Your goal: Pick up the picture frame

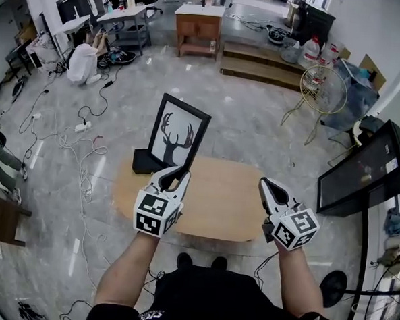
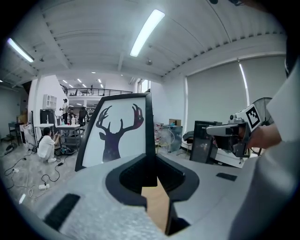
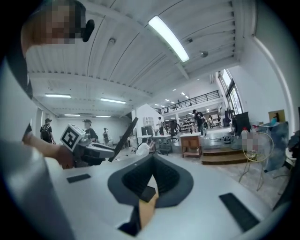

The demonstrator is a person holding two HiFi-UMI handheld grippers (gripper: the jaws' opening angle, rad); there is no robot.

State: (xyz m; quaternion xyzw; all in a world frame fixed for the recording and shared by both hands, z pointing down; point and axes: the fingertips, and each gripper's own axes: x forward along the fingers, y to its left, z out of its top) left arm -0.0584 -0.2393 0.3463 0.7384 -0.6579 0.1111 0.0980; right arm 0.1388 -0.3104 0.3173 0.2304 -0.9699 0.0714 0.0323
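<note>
Over the table (image 1: pixel 231 202) — left gripper (image 1: pixel 179 173) jaws clamp the picture frame (image 1: pixel 178 134).

There are two claws, the left claw (image 1: pixel 177 172) and the right claw (image 1: pixel 266 185). There is one picture frame (image 1: pixel 178 136), one oval wooden table (image 1: pixel 231 205) and one black block (image 1: pixel 144 162). Farther off are one wire fan (image 1: pixel 324 89), one dark screen (image 1: pixel 361 169), one wooden desk (image 1: pixel 198 24) and one seated person (image 1: pixel 81 62).
</note>
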